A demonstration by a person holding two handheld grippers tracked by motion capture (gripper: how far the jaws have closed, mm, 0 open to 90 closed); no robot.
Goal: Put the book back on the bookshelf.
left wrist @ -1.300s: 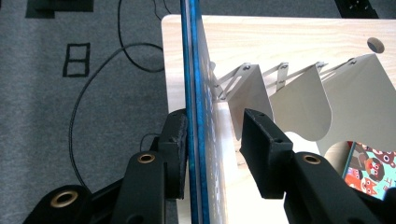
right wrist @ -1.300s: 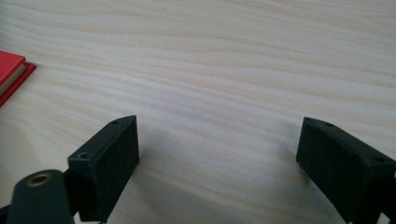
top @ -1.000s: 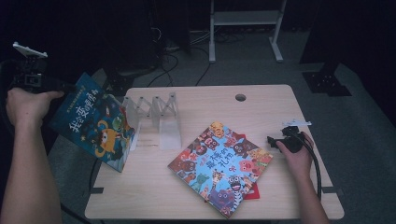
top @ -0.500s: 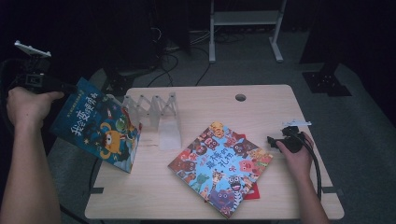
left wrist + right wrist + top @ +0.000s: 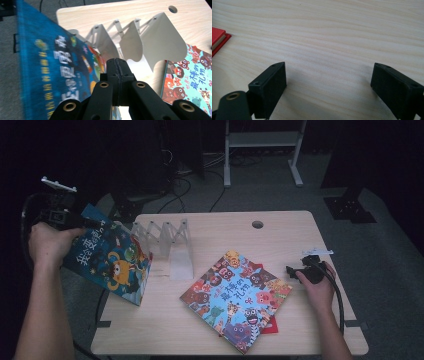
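Observation:
A blue picture book [image 5: 107, 262] hangs tilted over the table's left edge, its lower corner near the tabletop. My left gripper [image 5: 82, 222] is shut on its upper left corner; in the left gripper view the jaws [image 5: 117, 62] are pressed together against the blue book [image 5: 50, 67]. A white folding book rack [image 5: 167, 240] stands just right of it, its dividers [image 5: 150, 42] upright. A colourful animal book [image 5: 235, 297] lies flat mid-table on a red book [image 5: 272, 325]. My right gripper [image 5: 290, 270] rests open on the wood at the right, nothing between its jaws [image 5: 329, 77].
The wooden table [image 5: 280, 235] has a round cable hole [image 5: 257, 224] at the back. The red book's corner [image 5: 218, 37] lies left of the right jaws. Cables and a metal stand [image 5: 262, 150] are on the dark floor behind.
The left hand has brought the blue book right and down, closer to the rack. The right hand and the flat books have not moved.

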